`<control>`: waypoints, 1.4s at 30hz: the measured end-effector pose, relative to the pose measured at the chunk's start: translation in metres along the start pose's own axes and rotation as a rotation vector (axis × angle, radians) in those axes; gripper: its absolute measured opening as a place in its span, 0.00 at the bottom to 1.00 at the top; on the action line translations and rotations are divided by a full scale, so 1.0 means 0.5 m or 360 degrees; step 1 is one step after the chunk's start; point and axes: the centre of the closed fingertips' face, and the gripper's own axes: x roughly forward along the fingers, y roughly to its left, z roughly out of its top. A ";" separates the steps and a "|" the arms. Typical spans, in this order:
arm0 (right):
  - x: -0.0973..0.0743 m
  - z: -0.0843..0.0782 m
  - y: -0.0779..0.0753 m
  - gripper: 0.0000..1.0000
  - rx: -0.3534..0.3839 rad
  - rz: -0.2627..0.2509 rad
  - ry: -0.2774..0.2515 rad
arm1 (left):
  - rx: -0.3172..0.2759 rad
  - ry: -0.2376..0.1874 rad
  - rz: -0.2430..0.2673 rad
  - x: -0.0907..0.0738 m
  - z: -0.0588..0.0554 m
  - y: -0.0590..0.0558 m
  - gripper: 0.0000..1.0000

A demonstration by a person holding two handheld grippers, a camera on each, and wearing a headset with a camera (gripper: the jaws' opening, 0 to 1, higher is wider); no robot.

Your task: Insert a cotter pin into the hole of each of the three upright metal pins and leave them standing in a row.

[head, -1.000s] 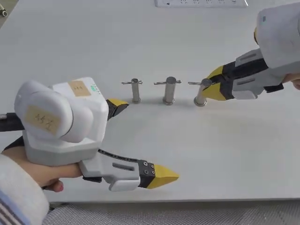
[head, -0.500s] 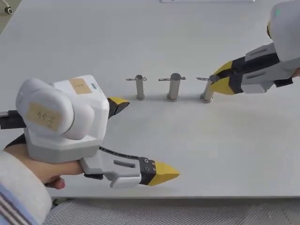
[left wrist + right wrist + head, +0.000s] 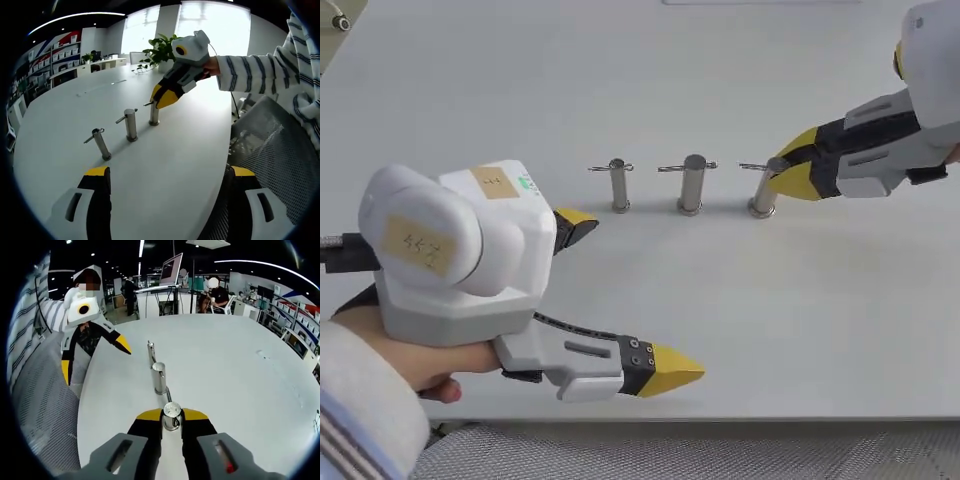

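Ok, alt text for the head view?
Three pins stand in a row on a white table, each with a cotter pin through its top. The right gripper grips the right pin; the left gripper hangs open.

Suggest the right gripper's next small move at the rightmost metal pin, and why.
Probably open the right gripper and back it straight off. Its yellow jaws close on the head of the rightmost upright silver metal pin, which already carries a thin wire cotter pin, as do the middle pin and left pin; all three stand in a row.
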 end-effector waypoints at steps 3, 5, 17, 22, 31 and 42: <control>-0.018 0.023 -0.010 0.16 0.0079 -0.0040 -0.0111 | -0.0003 -0.0004 0.0004 -0.004 0.002 0.001 0.97; -0.037 0.035 -0.017 0.23 0.0099 -0.0080 -0.0154 | -0.0012 -0.0016 0.0012 -0.007 0.006 0.003 0.97; -0.116 0.064 0.038 0.75 0.0258 -0.0105 -0.0270 | -0.0136 -0.0217 0.0110 -0.053 0.068 0.046 0.97; -0.124 0.071 0.056 0.83 0.0303 -0.0154 -0.0319 | -0.0175 -0.0286 0.0149 -0.075 0.082 0.062 0.97; -0.151 0.039 0.075 0.92 0.0375 -0.0247 -0.0260 | -0.0213 -0.0348 0.0204 -0.109 0.078 0.068 0.99; -0.162 0.012 0.092 0.95 0.0539 -0.0302 -0.0298 | -0.0337 -0.0357 0.0216 -0.095 0.039 0.070 0.99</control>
